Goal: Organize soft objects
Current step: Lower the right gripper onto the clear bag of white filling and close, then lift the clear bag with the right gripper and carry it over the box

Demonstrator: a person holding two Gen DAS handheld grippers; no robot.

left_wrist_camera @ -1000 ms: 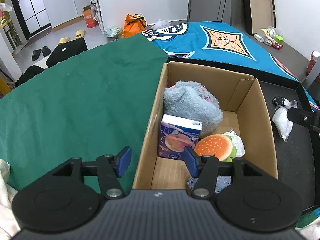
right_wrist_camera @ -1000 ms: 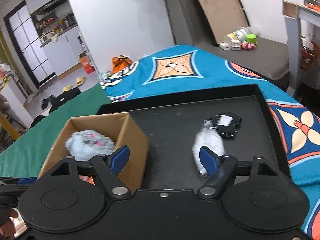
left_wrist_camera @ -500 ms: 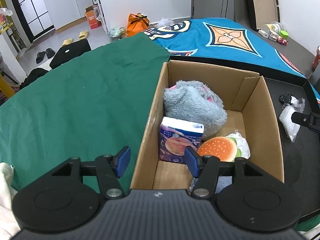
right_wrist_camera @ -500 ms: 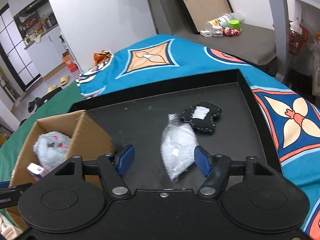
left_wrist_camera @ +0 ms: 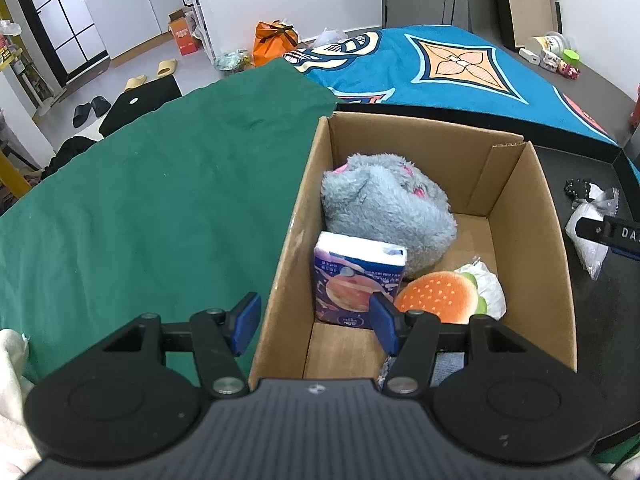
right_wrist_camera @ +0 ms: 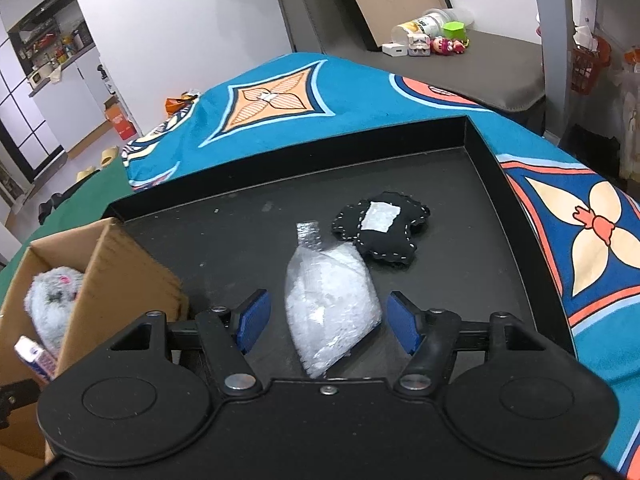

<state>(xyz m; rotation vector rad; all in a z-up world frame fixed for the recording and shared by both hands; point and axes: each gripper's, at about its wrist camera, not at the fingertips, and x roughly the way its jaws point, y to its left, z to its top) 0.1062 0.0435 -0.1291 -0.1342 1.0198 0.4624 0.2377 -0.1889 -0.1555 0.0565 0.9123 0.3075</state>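
Hovering over a black tray (right_wrist_camera: 472, 168), the right gripper (right_wrist_camera: 328, 318) has its jaws spread either side of a clear bag of white filling (right_wrist_camera: 330, 300) – pads near it, not touching. Just beyond the bag lies a small black stitched cushion (right_wrist_camera: 380, 232). The left gripper (left_wrist_camera: 314, 322), jaws spread and empty, straddles the near wall of a cardboard box (left_wrist_camera: 532, 240) that holds a grey plush toy (left_wrist_camera: 384, 208), a tissue pack (left_wrist_camera: 356, 280) and a burger toy (left_wrist_camera: 438, 298). Likely risk: the slick, loosely filled bag could bulge and slip out of a pinch – or the jaws could catch only the film.
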